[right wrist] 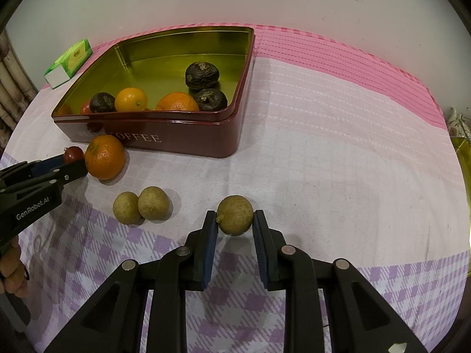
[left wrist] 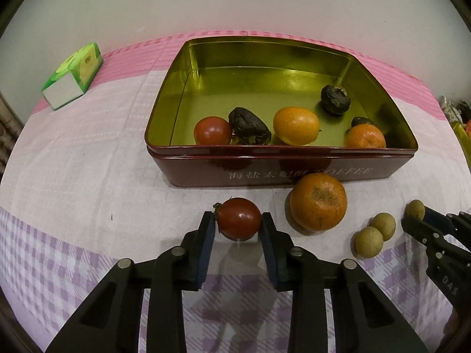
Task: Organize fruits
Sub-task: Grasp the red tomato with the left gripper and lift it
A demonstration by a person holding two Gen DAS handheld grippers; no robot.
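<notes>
Two fruits gripped near the tin [left wrist: 279, 173]
A tomato [left wrist: 240, 219] is clamped by the left gripper [left wrist: 238, 228]; a longan [right wrist: 235, 215] is clamped by the right gripper [right wrist: 234, 226].

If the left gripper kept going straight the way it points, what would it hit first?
The left gripper, already shut on a small tomato, points steeply down, so it would probably press into the tablecloth before reaching the red tin beyond; depth is unclear.

Tin [left wrist: 279, 170] near wall is hiding bottoms of fruit inside; right edge is cutting off a yellow container [right wrist: 463, 158].
</notes>
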